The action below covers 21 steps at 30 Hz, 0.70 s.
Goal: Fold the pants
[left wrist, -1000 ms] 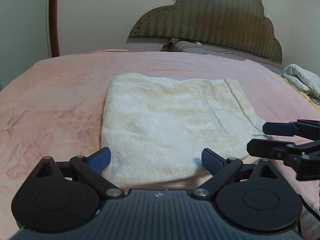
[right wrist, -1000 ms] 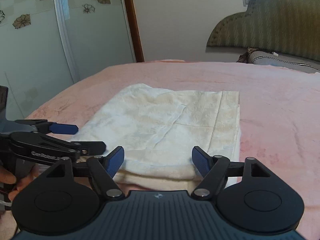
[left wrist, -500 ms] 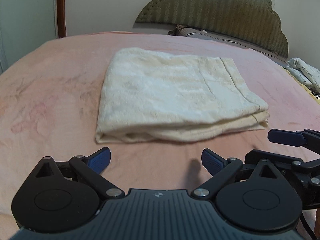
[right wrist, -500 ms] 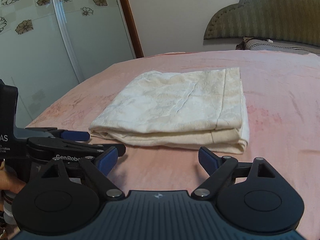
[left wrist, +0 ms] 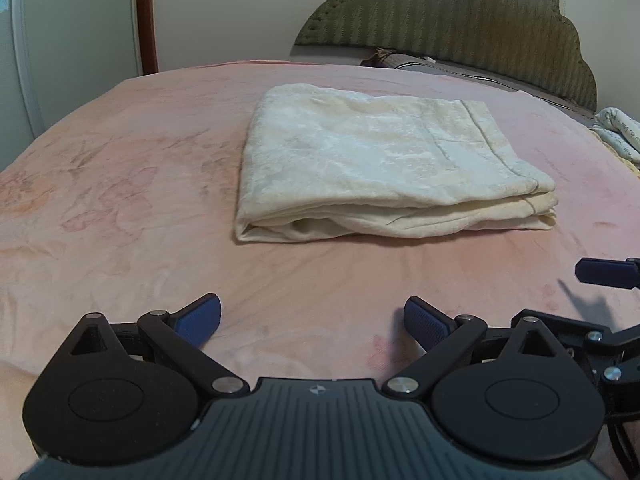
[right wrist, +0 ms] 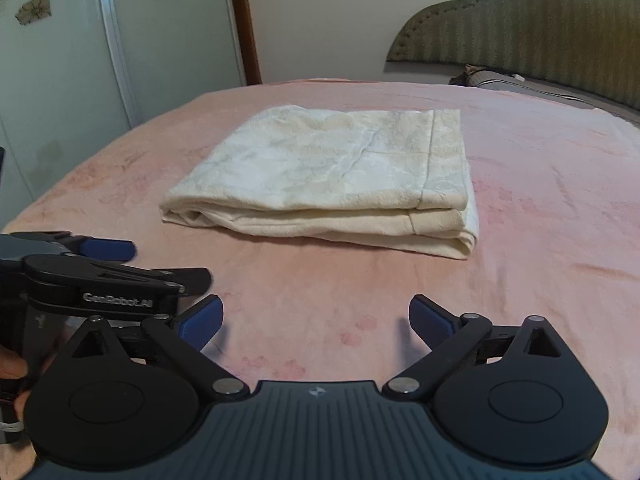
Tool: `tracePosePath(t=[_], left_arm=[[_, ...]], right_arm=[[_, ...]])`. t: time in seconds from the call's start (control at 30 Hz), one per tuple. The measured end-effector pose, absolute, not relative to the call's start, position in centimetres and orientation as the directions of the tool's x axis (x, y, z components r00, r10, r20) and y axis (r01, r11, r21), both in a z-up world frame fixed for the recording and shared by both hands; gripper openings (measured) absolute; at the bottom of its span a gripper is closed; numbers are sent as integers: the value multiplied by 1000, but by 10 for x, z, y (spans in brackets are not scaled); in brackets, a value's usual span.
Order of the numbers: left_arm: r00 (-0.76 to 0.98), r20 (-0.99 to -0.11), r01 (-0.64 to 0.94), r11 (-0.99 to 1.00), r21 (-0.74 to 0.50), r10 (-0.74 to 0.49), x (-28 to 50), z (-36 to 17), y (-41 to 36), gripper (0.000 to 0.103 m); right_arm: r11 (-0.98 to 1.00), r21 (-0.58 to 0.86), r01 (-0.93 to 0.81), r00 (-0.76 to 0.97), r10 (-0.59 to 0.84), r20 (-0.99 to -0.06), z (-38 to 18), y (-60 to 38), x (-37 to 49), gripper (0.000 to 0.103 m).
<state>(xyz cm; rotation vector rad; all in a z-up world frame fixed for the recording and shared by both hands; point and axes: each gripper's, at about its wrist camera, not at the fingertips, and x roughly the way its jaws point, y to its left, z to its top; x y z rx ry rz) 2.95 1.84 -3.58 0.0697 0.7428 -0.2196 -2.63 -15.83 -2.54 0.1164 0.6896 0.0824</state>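
The cream pants [left wrist: 380,168] lie folded into a thick rectangle on the pink bed [left wrist: 120,200], also seen in the right wrist view as the pants [right wrist: 340,176]. My left gripper [left wrist: 312,316] hangs open over bare blanket, a short way in front of the pants' near fold. My right gripper [right wrist: 316,318] is beside it, its jaws opening, with nothing between them. Each gripper shows in the other's view: the right gripper [left wrist: 580,296] at the right edge, the left gripper [right wrist: 168,263] at the left. Neither touches the pants.
A padded green headboard [left wrist: 460,20] and a grey pillow [left wrist: 440,66] stand behind the pants. A patterned cloth [left wrist: 616,136] lies at the bed's far right. Flower-patterned sliding doors [right wrist: 60,80] stand left of the bed. A hand [right wrist: 12,368] holds the left gripper.
Both grippers have drawn back from the near edge of the pants, which now lie free on the bed. The right gripper's jaws have spread wider.
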Motion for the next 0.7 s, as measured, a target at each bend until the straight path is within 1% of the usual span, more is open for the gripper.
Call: tracePosePath(t=[0.1, 0.23, 0.33, 0.53, 0.7], left_arm=[[720, -674, 220, 976, -9, -168, 27, -37, 23, 103], [730, -665, 222, 975, 16, -155, 23, -39, 21, 103], [736, -662, 213, 977, 28, -141, 22, -40, 21, 103], [738, -660, 201, 980, 14, -142, 21, -39, 24, 103], [742, -658, 157, 987, -14, -127, 21, -38, 35, 103]], right_arm=[[993, 120, -16, 766, 89, -636, -27, -156, -25, 102], [991, 130, 26, 746, 67, -663, -34, -152, -18, 103], [994, 98, 43, 722, 37, -690, -42, -147, -14, 103], [996, 73, 55, 741, 8, -672, -44, -145, -19, 103], [994, 57, 93, 744, -32, -668, -43, -156, -24, 103]])
